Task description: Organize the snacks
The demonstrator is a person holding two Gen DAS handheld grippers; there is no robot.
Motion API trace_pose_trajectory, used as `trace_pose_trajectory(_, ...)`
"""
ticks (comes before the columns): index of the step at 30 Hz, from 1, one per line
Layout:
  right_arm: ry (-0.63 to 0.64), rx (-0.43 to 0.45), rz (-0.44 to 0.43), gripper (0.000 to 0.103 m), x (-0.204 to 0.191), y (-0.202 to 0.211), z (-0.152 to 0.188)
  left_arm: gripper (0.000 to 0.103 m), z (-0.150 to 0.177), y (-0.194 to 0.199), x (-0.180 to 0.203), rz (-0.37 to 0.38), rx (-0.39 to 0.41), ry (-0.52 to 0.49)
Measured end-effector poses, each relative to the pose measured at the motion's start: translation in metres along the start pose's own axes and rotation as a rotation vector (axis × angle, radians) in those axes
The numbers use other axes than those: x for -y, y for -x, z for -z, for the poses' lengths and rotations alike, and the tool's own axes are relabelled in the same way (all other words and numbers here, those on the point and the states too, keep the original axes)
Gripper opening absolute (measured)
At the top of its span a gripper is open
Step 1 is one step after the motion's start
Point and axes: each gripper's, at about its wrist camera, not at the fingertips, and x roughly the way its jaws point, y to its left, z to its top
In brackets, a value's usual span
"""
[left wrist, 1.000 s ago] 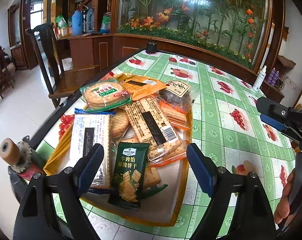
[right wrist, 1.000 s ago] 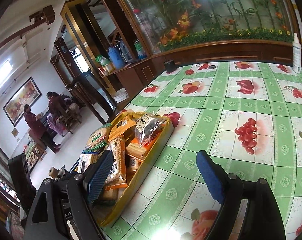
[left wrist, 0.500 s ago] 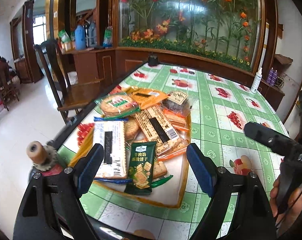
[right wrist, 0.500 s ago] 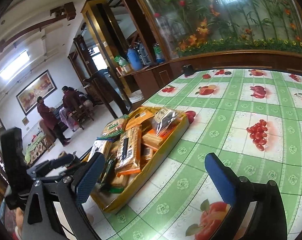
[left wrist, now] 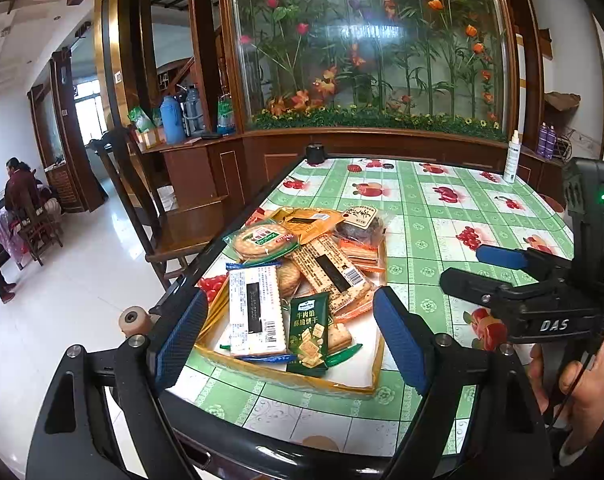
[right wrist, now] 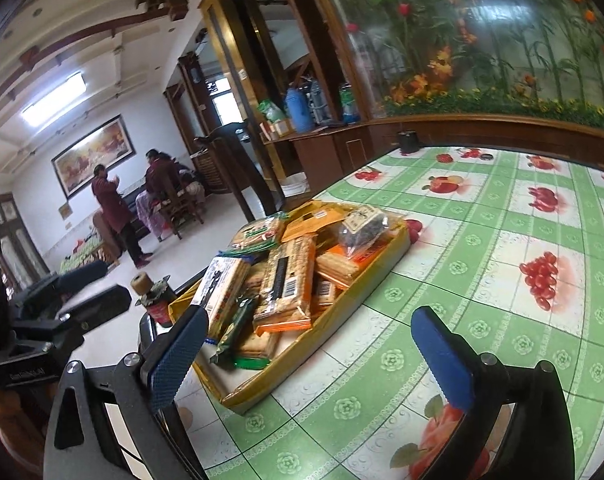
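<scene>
A shallow yellow tray (left wrist: 294, 378) near the table's front left corner holds several snack packs: a dark green cracker pack (left wrist: 307, 332), a white biscuit pack (left wrist: 254, 308), a round-cracker pack (left wrist: 262, 238) and a long orange-edged biscuit pack (left wrist: 333, 272). The tray also shows in the right wrist view (right wrist: 385, 260). My left gripper (left wrist: 290, 340) is open and empty, raised in front of the tray. My right gripper (right wrist: 309, 356) is open and empty, to the right of the tray; it also shows in the left wrist view (left wrist: 497, 268).
The table has a green fruit-print cloth (left wrist: 433, 208) and a dark front edge (left wrist: 262, 440). A white spray bottle (left wrist: 511, 158) and a black cup (left wrist: 314, 154) stand at the far edge. A wooden chair (left wrist: 154, 216) stands to the left. People sit far left.
Both grippers have drawn back and up from the tray, so it looks smaller and farther. The right gripper has swung more toward the tray. Both stay open.
</scene>
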Motion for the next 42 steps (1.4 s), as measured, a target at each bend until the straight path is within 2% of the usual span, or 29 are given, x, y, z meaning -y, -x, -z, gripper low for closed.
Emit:
trace_pose_trajectory(10,0.125,-0.016,-0.018,0.102,-0.023,-0.010,-0.004,0.085,0.002,0.017,-0.010,0.050,0.055,0.036)
trace_pose_trajectory(20,0.261,-0.029,-0.062,0.102,-0.054,-0.023,-0.006,0.085,-0.003,0.029,-0.016,0.058,0.085,0.057)
trace_pose_trajectory(31,0.366,-0.049,-0.087,0.102,-0.073,-0.037,-0.004,0.085,-0.003,0.032,-0.017,0.028,0.090,0.027)
trace_pose_trajectory(42,0.392,-0.060,-0.078,0.102,-0.072,-0.040,-0.004,0.085,0.004,0.031,-0.020,0.008,0.079,0.026)
